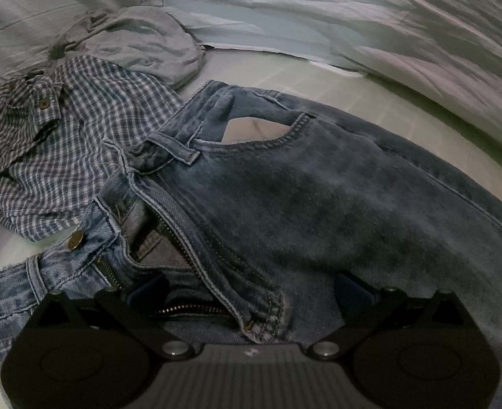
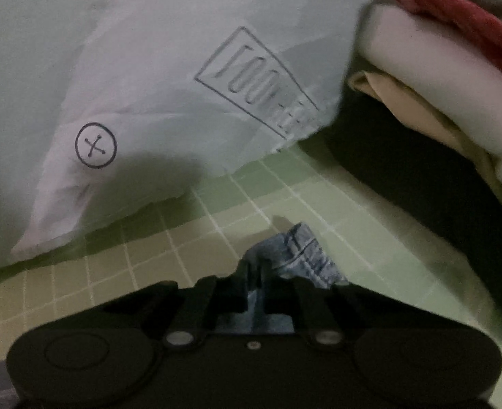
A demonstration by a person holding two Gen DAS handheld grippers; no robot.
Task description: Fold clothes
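The right gripper has its jaws clamped on the jeans hem at lower centre, while the left gripper has jaws apart over the fly.

Open gridded mat between pale quilt and folded pile.

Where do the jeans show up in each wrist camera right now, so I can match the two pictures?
Left wrist: jeans fill the centre and lower frame, fly open, beneath the open left gripper.
Right wrist: only a small denim bunch at bottom centre, pinched in the shut right gripper.
Shared landmark: green grid-lined sheet.
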